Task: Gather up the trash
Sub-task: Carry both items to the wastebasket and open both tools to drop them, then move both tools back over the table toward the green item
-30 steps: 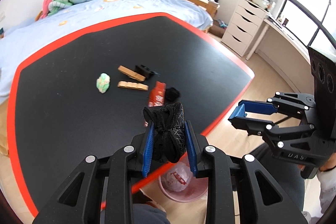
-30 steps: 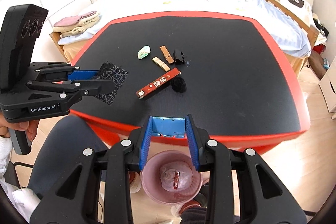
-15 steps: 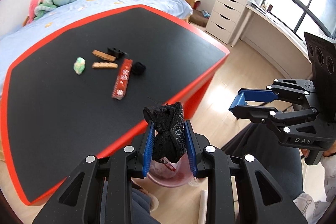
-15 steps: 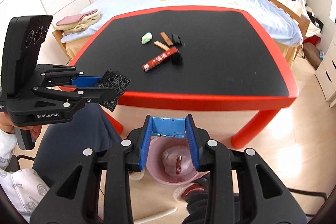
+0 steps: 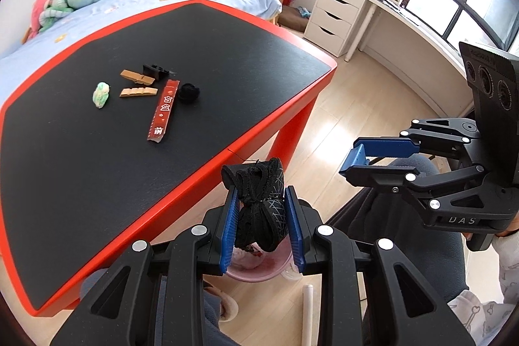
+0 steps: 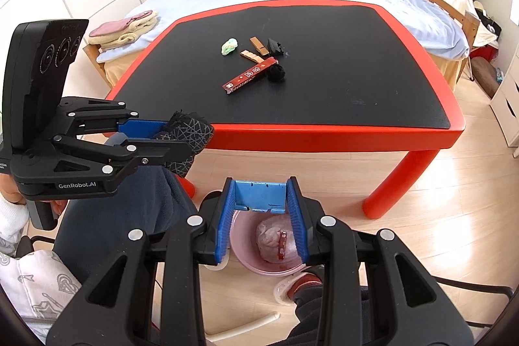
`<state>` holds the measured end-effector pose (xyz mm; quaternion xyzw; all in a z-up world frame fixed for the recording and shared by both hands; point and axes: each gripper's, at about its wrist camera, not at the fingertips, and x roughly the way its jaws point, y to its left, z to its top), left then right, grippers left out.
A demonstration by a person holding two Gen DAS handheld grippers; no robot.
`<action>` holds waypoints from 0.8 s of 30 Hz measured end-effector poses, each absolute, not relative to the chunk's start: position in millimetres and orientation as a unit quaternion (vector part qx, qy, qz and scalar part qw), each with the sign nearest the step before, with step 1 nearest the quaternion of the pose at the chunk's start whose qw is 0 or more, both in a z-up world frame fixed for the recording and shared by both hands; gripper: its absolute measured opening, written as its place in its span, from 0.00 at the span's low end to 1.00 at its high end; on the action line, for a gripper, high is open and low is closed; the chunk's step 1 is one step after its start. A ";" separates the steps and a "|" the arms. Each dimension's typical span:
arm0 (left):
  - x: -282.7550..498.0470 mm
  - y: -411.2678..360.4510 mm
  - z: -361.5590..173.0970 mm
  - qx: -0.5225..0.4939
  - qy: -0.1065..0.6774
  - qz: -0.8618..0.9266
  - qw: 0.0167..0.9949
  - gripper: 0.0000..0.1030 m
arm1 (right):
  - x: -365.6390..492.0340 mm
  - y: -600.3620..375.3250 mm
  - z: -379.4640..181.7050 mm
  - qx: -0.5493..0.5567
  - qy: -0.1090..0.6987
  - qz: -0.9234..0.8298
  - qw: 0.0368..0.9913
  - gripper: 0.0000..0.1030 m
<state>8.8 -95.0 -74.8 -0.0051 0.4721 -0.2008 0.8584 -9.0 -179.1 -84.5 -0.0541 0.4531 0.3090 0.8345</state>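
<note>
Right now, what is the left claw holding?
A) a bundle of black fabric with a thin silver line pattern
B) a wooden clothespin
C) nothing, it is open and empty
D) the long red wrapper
A: the left claw is shut on the black fabric bundle, held off the table edge above the pink bin, while the red wrapper and the wooden clothespin lie on the table.

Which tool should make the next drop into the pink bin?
Left. The left tool is shut on the black fabric bundle and sits off the table edge above the pink bin. The right tool is open and holds nothing.
</note>
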 end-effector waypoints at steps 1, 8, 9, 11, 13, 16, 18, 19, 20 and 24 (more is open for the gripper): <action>10.4 -94.6 -75.2 -0.006 0.473 -0.202 0.857 0.32 | -8.3 -177.7 -84.7 -0.055 0.454 0.309 0.834 0.32; 11.8 -88.9 -75.1 -0.016 0.461 -0.184 0.868 0.86 | -3.7 -183.5 -88.5 -0.045 0.457 0.291 0.839 0.89; 12.0 -87.8 -74.9 -0.016 0.461 -0.181 0.868 0.87 | -2.6 -184.6 -89.0 -0.044 0.458 0.288 0.840 0.91; 12.8 -84.1 -75.4 -0.018 0.463 -0.169 0.870 0.90 | -1.3 -185.7 -90.0 -0.045 0.460 0.282 0.841 0.92; 11.8 -80.5 -75.2 -0.021 0.463 -0.163 0.871 0.92 | -0.2 -187.3 -90.2 -0.042 0.460 0.279 0.842 0.93; 10.7 -77.0 -74.0 -0.019 0.461 -0.155 0.874 0.93 | -0.2 -187.7 -90.9 -0.040 0.460 0.278 0.842 0.95; 10.1 -75.8 -73.6 -0.019 0.461 -0.153 0.874 0.93 | -0.3 -187.7 -91.0 -0.039 0.460 0.279 0.842 0.95; 9.6 -75.0 -73.6 -0.019 0.461 -0.151 0.874 0.93 | 0.1 -187.4 -91.4 -0.038 0.461 0.280 0.841 0.95; 9.2 -74.1 -73.5 -0.018 0.462 -0.148 0.874 0.93 | -0.4 -186.2 -91.8 -0.038 0.462 0.281 0.841 0.95; 7.6 -72.6 -72.9 -0.016 0.460 -0.144 0.876 0.93 | -0.7 -182.9 -93.0 -0.039 0.463 0.286 0.838 0.96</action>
